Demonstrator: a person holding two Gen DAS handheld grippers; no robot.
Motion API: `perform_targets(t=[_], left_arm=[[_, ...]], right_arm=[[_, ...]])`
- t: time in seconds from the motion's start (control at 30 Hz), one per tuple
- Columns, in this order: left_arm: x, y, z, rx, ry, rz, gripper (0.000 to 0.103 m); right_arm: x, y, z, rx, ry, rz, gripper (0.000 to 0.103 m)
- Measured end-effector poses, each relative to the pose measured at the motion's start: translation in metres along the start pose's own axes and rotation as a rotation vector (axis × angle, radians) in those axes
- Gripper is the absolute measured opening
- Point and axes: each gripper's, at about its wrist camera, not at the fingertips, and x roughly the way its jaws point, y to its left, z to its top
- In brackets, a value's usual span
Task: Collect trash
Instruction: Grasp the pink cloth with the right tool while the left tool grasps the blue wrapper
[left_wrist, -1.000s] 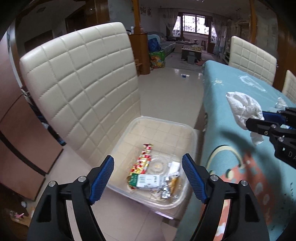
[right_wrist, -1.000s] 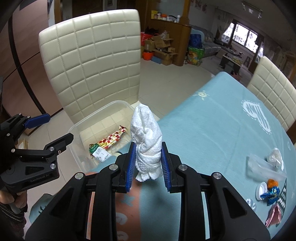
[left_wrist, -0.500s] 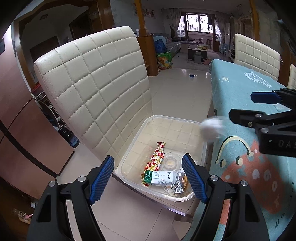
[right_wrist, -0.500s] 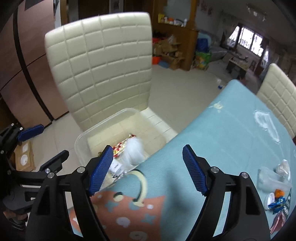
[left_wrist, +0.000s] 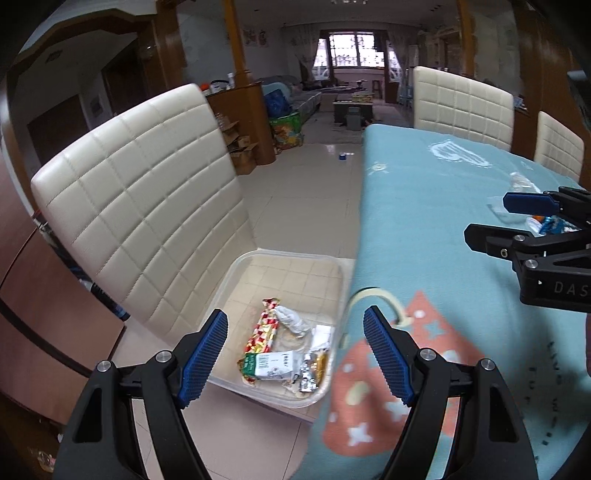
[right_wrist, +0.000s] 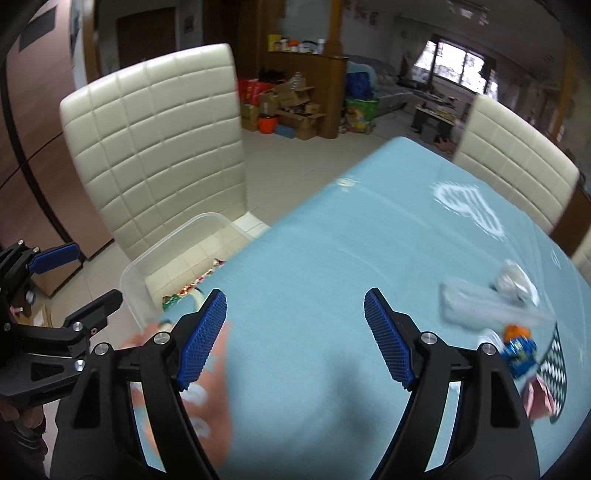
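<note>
**Both grippers empty over the table edge, tissue in the bin**

My right gripper (right_wrist: 295, 336) has just been opening, and its jaws now stand spread with nothing between them, only the light blue tablecloth (right_wrist: 325, 258) below. My left gripper (left_wrist: 295, 354) is also spread wide and empty, hanging over the table's near left edge and the clear plastic bin (left_wrist: 332, 387).

The bin sits on the seat of a cream quilted chair (left_wrist: 140, 206) drawn up at the table's left edge. Inside it I see the crumpled white tissue (left_wrist: 291, 319) lying beside a red and gold wrapper (left_wrist: 264, 330), with a white and green packet (left_wrist: 271, 365) and some foil scraps at the bin's near end.

At the table's right edge more trash waits: a clear plastic packet (right_wrist: 476, 306), a blue wrapper (right_wrist: 521, 354) and a checked wrapper (right_wrist: 556, 373), close together.

Two more cream chairs stand at the far edge. Beyond lie pale floor tiles (left_wrist: 306, 192), cardboard boxes (right_wrist: 295, 107) by a wooden pillar, and a barred window (left_wrist: 354, 50).
</note>
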Motion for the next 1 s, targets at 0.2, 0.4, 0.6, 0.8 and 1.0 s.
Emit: perform_targets(t=[0.2, 0.4, 0.6, 0.8, 1.0], left_arm=[[-0.013, -0.038, 0.007, 0.043, -0.004, -0.057, 0.074], [-0.017, -0.086, 0.019, 0.075, 0.012, -0.145, 0.074], [-0.022, -0.145, 0.038, 0.142, -0.049, -0.232, 0.074], [-0.017, -0.210, 0.055, 0.244, -0.088, -0.291, 0.074], [0.004, -0.267, 0.073, 0.331, -0.055, -0.346, 0.074]], right_arm=[[-0.019, -0.057, -0.029, 0.103, -0.001, -0.059, 0.077], [-0.037, -0.124, -0.062, 0.207, 0.007, -0.122, 0.077], [-0.055, -0.196, -0.096, 0.327, -0.001, -0.201, 0.077], [-0.057, -0.242, -0.116, 0.384, 0.014, -0.235, 0.073], [-0.046, -0.267, -0.124, 0.414, 0.023, -0.201, 0.073]])
